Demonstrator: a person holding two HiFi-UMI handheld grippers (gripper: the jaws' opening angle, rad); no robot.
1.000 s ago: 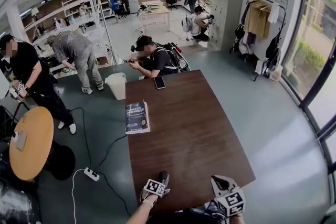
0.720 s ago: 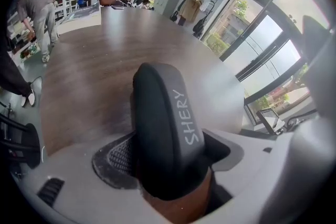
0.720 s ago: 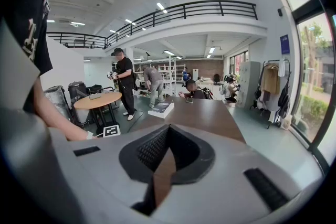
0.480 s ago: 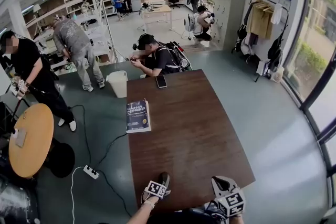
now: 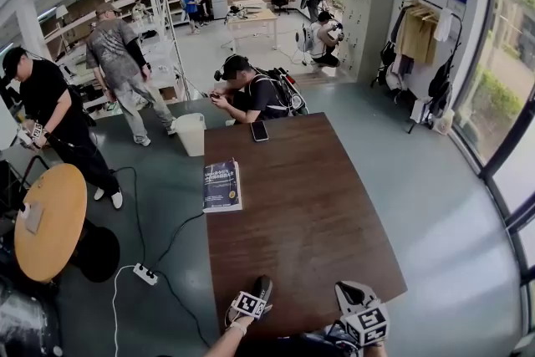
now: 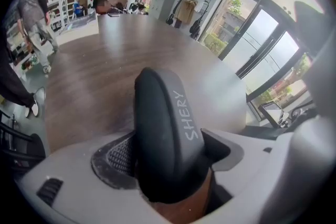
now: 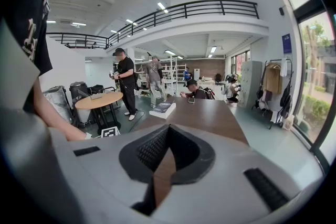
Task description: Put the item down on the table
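Note:
A dark grey oblong case [image 6: 163, 128] with "SHERY" in pale letters stands up between the jaws of my left gripper [image 6: 169, 157], which is shut on it. From the head view, that left gripper [image 5: 251, 302] hovers over the near edge of the brown wooden table [image 5: 309, 205], the case's dark end [image 5: 262, 287] poking forward. My right gripper [image 5: 358, 307] is beside it at the near right corner. In the right gripper view, the right gripper [image 7: 167, 138] has its black pads together with nothing between them.
A blue book [image 5: 221, 184] lies at the table's left edge and a phone [image 5: 259, 130] at the far end, where a person [image 5: 251, 92] sits. Left of the table are a round wooden table [image 5: 50, 221], a power strip [image 5: 145, 275] with cables and a white bin [image 5: 191, 134].
Both grippers stay where they were, the left still shut on the case. In the background, the bent-over person by the shelves has straightened up.

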